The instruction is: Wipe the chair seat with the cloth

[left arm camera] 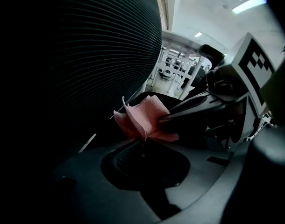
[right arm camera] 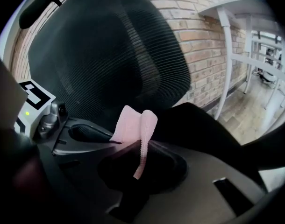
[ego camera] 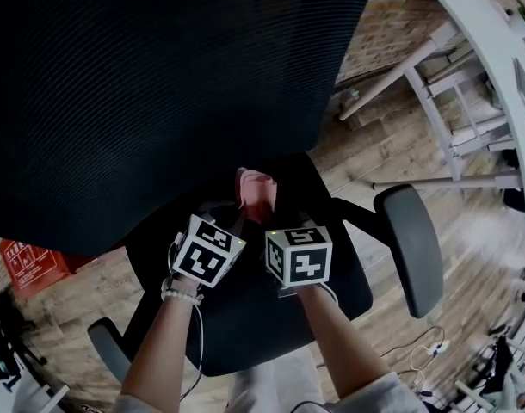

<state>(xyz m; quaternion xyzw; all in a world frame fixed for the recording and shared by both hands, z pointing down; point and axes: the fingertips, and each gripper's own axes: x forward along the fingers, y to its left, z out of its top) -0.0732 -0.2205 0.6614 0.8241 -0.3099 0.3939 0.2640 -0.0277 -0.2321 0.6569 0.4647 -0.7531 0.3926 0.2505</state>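
A small pink cloth hangs bunched just above the back of the black chair seat, close to the mesh backrest. Both grippers meet at it. My left gripper comes in from the left and my right gripper from the right, each shut on the cloth. In the left gripper view the cloth rises from my own jaws, and the right gripper's fingers clamp its right side. In the right gripper view a folded strip of cloth runs down into my jaws.
Padded armrests stand at the seat's right and lower left. A white table with slanted legs is at the upper right over wood flooring. A red box sits on the floor at the left. A brick wall lies behind the chair.
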